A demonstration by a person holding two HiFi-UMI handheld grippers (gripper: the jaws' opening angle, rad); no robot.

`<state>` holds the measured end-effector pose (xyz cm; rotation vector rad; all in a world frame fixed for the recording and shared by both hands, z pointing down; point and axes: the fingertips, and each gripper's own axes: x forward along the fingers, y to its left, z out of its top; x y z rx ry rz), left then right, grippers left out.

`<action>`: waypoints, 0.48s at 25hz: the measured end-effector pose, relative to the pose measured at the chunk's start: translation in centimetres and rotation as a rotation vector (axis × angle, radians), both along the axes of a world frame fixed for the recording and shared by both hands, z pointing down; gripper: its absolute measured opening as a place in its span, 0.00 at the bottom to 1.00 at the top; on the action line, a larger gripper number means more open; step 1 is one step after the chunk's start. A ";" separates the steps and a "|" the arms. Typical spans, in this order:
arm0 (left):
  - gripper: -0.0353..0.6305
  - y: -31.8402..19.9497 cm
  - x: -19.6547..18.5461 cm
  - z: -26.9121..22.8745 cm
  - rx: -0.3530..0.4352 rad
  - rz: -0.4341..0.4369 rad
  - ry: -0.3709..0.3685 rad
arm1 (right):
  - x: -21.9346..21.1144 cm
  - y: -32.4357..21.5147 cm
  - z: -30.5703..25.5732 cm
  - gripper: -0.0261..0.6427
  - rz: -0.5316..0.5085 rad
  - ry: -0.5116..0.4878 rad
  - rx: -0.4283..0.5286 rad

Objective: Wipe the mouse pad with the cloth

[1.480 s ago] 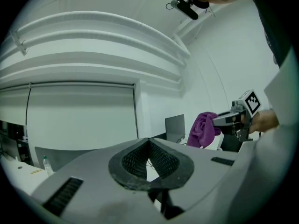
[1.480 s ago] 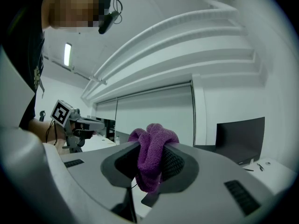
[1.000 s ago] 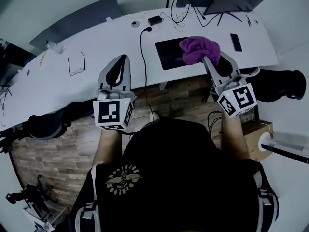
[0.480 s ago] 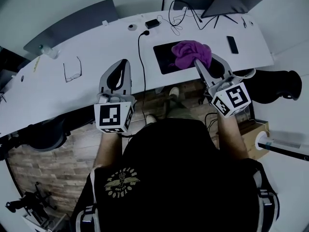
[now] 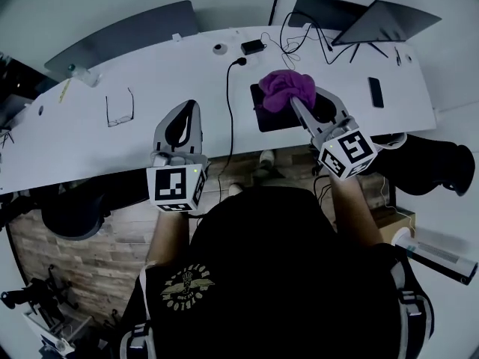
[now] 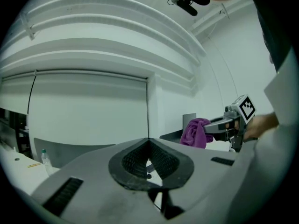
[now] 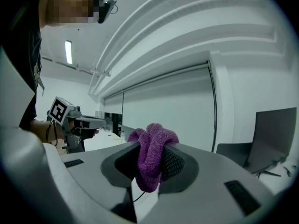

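Cloth (image 5: 286,90) of purple colour is pinched between the jaws of the right gripper (image 5: 305,96); they are closed on its folds and a bunch of it hangs below them. It is over the far left part of the dark mouse pad (image 5: 268,120) on the white desk (image 5: 112,137); whether it touches the pad I cannot tell. Left gripper (image 5: 187,109) has its jaws pressed together with nothing between. It is above the near edge of the desk, left of the black cable (image 5: 230,111), well apart from the pad.

Jaws of left gripper (image 6: 148,141) together, empty, right gripper (image 6: 209,125) beyond clamping purple cloth (image 6: 194,133)
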<state>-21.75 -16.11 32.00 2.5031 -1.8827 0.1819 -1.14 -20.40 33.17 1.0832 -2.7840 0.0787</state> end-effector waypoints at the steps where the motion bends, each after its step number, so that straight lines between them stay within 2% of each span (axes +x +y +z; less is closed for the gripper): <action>1: 0.06 -0.6 -0.1 0.3 -0.008 -0.008 -0.002 | -0.3 -0.9 0.6 0.17 -0.013 -0.002 -0.011; 12: 0.06 -6.4 0.5 5.1 -0.116 -0.081 -0.015 | -1.4 -8.5 9.4 0.17 -0.107 0.048 -0.156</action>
